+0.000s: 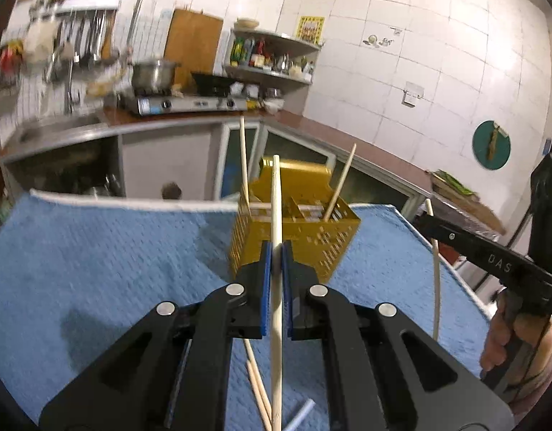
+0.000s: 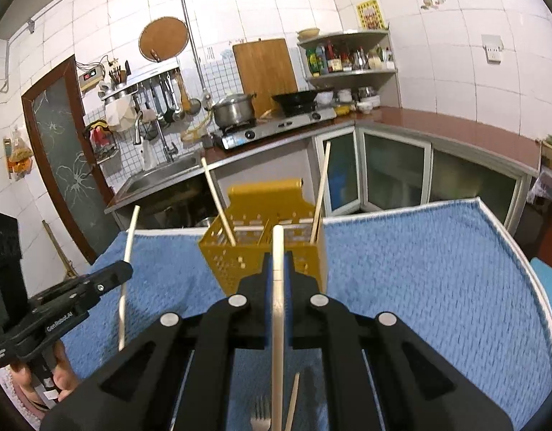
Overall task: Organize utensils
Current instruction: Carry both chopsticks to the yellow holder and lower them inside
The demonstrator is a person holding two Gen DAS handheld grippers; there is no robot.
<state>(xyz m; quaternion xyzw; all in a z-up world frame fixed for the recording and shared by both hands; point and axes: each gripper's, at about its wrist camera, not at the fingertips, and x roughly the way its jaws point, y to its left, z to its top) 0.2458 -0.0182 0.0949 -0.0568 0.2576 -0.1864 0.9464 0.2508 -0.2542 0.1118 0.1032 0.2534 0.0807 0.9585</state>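
Where only the right view shows a steel fork at bottom centre, both grippers pinch pale round chopsticks before a perforated yellow caddy.

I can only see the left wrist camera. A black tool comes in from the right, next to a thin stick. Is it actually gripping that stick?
Observer: Yes. In the right wrist view the right gripper is closed on a pale chopstick, held upright in front of the yellow basket.
Operator: Is anything other than chopsticks left on the cloth?
Observer: Yes, a metal fork lies on the blue towel, below that gripper.
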